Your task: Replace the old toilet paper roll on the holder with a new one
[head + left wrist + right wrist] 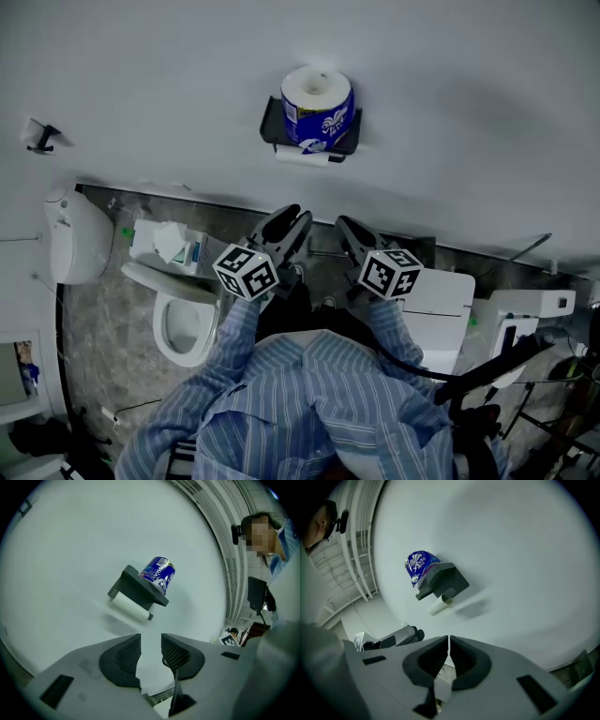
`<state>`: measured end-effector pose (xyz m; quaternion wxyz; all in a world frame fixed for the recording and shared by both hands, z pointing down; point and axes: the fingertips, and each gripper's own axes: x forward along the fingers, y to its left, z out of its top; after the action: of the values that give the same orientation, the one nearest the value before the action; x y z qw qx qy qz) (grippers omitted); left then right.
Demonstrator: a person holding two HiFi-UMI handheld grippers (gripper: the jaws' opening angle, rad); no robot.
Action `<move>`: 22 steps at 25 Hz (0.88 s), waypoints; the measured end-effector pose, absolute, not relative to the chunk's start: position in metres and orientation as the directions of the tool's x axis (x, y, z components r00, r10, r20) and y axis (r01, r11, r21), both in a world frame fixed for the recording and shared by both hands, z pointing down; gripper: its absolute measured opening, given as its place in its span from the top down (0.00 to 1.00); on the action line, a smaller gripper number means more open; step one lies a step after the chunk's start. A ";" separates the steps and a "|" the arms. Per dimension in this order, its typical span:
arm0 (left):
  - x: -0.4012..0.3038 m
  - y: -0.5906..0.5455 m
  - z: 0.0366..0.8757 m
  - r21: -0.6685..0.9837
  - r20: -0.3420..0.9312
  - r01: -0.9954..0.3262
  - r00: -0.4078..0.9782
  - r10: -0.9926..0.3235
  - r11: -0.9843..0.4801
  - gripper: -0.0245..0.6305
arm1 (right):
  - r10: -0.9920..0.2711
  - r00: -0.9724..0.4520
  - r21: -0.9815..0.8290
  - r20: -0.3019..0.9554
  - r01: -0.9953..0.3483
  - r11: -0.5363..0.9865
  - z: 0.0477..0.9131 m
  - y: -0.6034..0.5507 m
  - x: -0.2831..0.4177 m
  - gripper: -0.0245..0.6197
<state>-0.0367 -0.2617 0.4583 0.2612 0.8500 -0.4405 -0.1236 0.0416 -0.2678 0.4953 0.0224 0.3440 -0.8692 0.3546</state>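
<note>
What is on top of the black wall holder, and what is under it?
A wrapped roll stands on the holder. A thin roll hangs underneath; what carries it is covered.

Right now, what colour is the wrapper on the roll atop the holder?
Blue wrapper with white print; clearest in head view.
</note>
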 end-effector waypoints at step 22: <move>-0.057 -0.365 0.446 0.935 -0.198 -0.142 0.552 -0.810 -0.325 0.57 | -0.667 -0.673 -0.591 0.318 -0.691 0.415 0.499 -0.316 0.030 0.94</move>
<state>-0.0567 -0.3648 0.4463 0.4827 0.7369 -0.3230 -0.3459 0.0304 -0.3162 0.4987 0.0167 0.4038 -0.8411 0.3595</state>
